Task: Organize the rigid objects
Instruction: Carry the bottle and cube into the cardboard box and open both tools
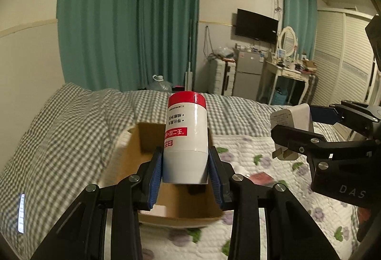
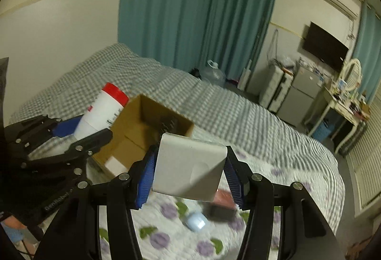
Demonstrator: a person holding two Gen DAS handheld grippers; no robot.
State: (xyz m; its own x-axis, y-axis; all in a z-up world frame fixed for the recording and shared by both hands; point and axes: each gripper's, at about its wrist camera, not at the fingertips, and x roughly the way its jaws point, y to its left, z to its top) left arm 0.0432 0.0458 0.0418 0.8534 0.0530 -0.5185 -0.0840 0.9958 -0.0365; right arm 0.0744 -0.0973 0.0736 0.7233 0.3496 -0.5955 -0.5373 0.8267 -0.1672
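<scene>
My left gripper (image 1: 185, 169) is shut on a white bottle with a red cap (image 1: 185, 133) and holds it above an open cardboard box (image 1: 147, 140) on the bed. My right gripper (image 2: 190, 176) is shut on a white plug adapter (image 2: 188, 167), held in the air to the right of the box (image 2: 147, 124). The adapter (image 1: 291, 121) and right gripper (image 1: 309, 126) also show in the left wrist view; the bottle (image 2: 102, 112) and left gripper (image 2: 78, 131) show in the right wrist view.
On the floral quilt (image 2: 166, 236) lie a small pale blue round thing (image 2: 196, 221) and a dark red box (image 2: 221, 202), also in the left wrist view (image 1: 262, 177). A white item (image 2: 116, 164) lies inside the box. A checked blanket (image 1: 59, 140) covers the bed's far side.
</scene>
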